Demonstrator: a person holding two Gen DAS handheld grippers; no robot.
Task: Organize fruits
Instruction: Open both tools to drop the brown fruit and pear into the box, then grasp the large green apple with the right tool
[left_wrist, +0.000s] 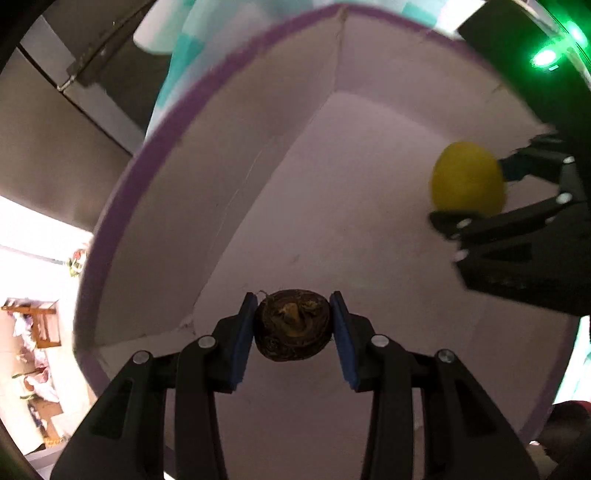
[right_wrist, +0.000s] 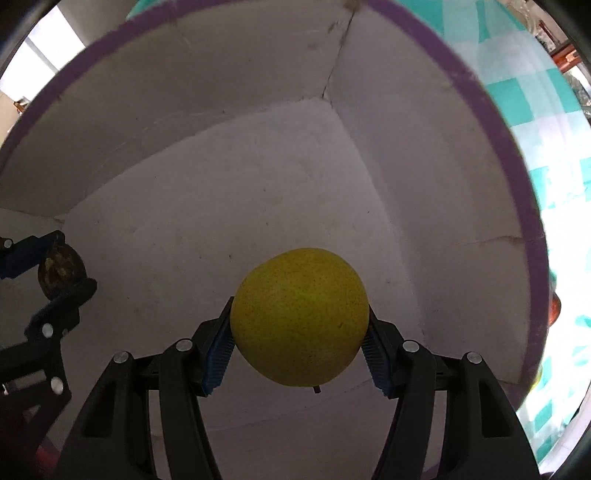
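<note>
Left gripper (left_wrist: 293, 328) clamps a dark shrivelled fruit (left_wrist: 293, 325) low in frame, over the white box (left_wrist: 207, 192). Right gripper (right_wrist: 299, 339), jaws half spread, grips a yellow pear (right_wrist: 299, 317) at centre, inside the same box.

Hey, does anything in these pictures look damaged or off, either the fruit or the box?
The small fruit in the left gripper looks off: dark brown, mottled and wrinkled, maybe spoiled. The pear in the right gripper looks sound. The box shows only a few smudges and a gaping corner seam.
</note>
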